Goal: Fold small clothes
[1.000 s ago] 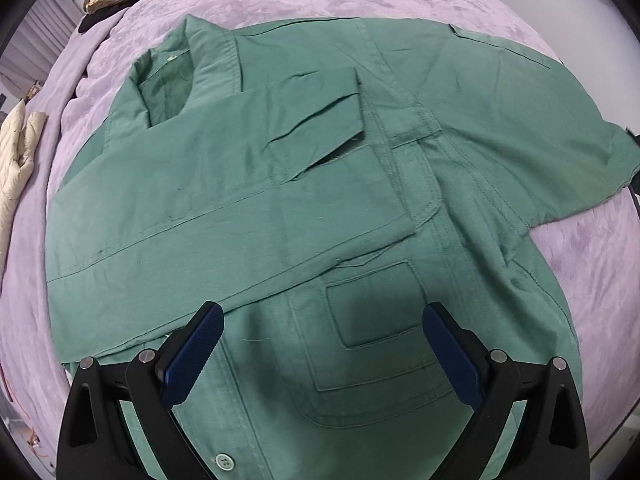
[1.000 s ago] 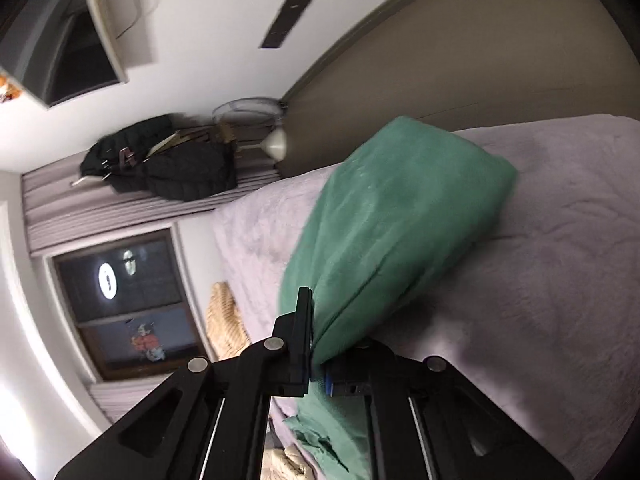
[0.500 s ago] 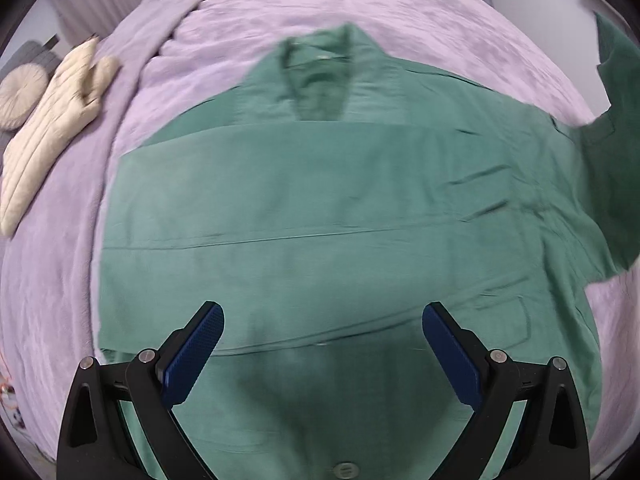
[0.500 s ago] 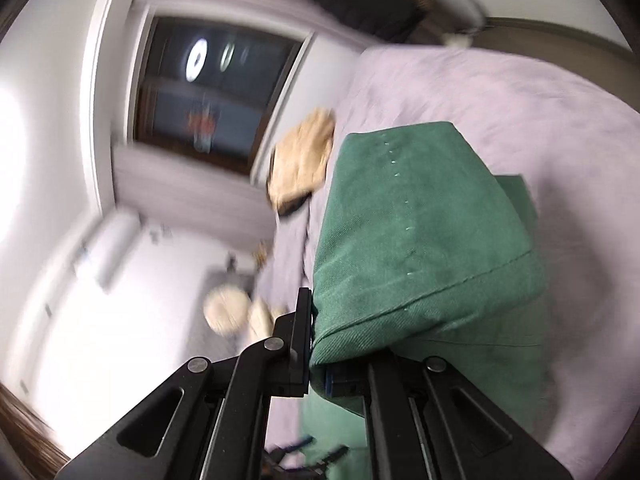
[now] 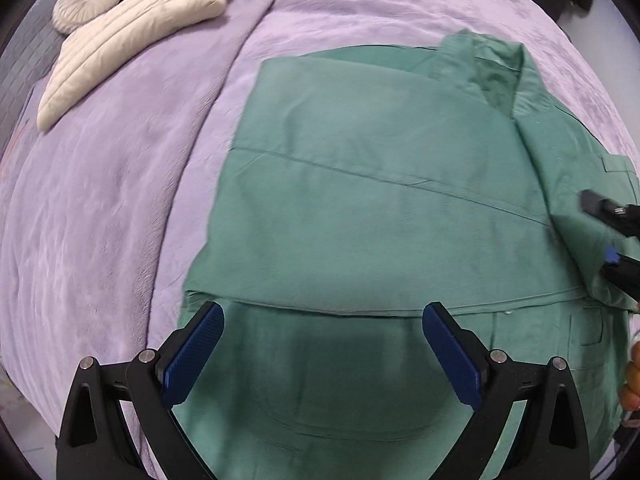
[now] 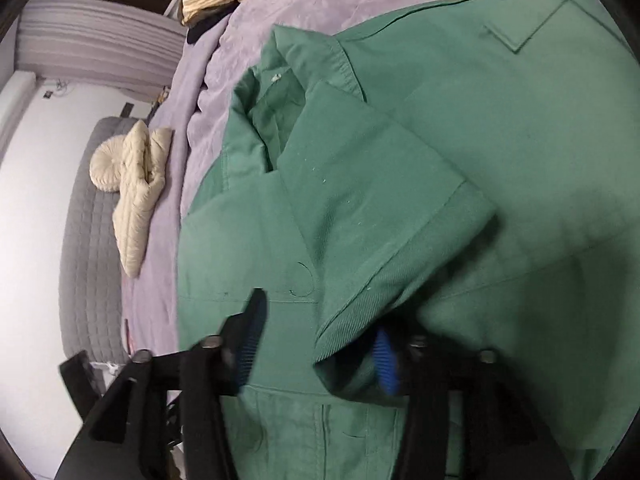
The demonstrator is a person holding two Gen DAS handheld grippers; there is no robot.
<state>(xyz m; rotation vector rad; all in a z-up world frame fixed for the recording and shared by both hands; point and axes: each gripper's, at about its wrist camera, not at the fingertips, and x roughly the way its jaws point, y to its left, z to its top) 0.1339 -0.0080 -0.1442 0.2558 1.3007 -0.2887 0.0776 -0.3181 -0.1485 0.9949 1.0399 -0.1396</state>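
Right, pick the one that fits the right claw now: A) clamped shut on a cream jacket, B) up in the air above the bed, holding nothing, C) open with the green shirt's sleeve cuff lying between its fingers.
C: the right claw is open, fingers apart, with the green shirt's sleeve cuff between them.

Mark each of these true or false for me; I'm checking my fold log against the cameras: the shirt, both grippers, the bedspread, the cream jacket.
1. The green shirt lies on a purple bedspread. True.
2. The left gripper is shut on the shirt. False: its fingers stand wide apart, holding nothing.
3. The right gripper has fingers parted around the sleeve cuff. True.
4. The cream jacket lies on top of the shirt. False: it lies apart, near the round cushion.
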